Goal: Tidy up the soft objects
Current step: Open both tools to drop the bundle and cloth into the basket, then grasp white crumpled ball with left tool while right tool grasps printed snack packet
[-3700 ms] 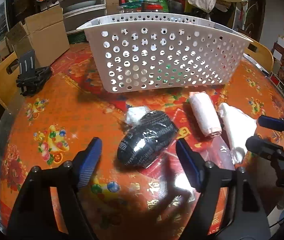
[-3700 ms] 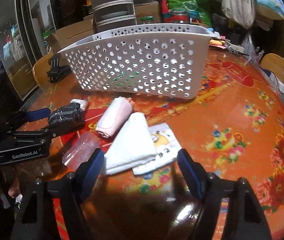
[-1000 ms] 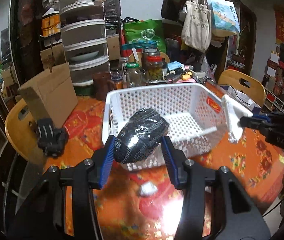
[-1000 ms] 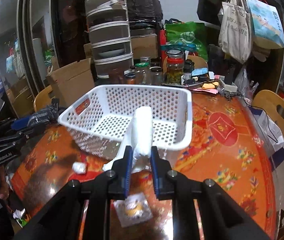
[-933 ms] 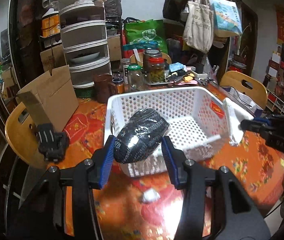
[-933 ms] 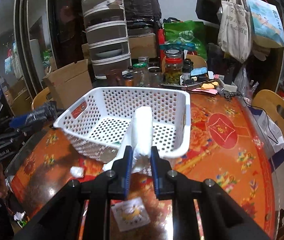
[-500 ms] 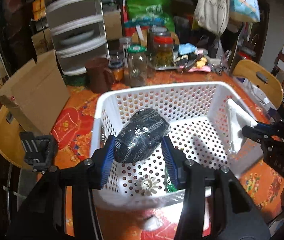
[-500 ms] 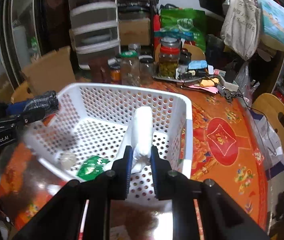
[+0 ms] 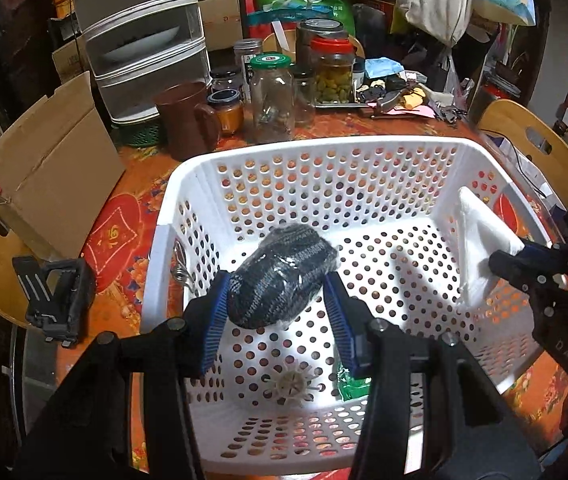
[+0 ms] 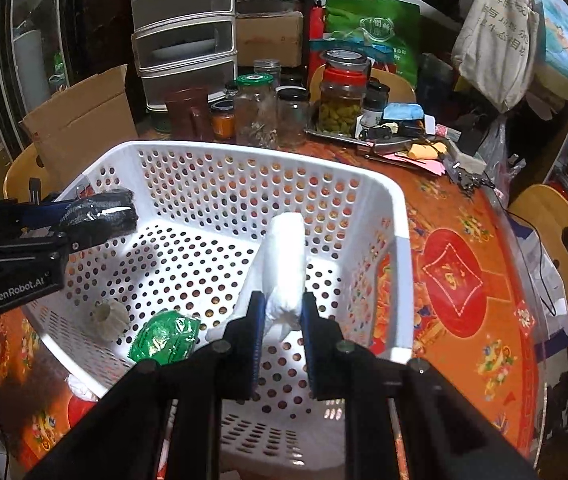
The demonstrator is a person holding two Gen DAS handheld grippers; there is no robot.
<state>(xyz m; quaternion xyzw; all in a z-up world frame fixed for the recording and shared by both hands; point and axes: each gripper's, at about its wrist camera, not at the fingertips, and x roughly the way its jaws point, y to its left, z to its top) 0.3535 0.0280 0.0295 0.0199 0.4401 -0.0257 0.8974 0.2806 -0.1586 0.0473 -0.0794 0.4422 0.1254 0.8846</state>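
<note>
**Hovering over the basket with both loads ready to drop**

Carrying has given way to placing. A few seconds ago the soft things lay on the counter in front of the white perforated basket (image 9: pixel 316 152), with both claws wide around them; now both claws are up over the basket's open top, each with its load.

The left claw (image 9: pixel 279 300) is clamped on the dark knitted bundle in clear wrap (image 9: pixel 281 278), which hangs above the near left part of the basket floor, clear of the wall. The right claw (image 10: pixel 281 316) is narrow, pinching the white folded cloth (image 10: pixel 284 264) by its near end, so the cloth stands up above the right half of the basket, close to the right wall.

Half a second ago both were already over the rim; since then they have come further in and lower.

On the basket floor lie a green packet (image 10: pixel 163 338) and a small white ribbed piece (image 10: pixel 109 316), both near the front.

Judging from this, the transport step is done and release is what remains. The bundle looks set to land beside the packet, not on it. The cloth, held by one end, may flop as it falls.
</note>
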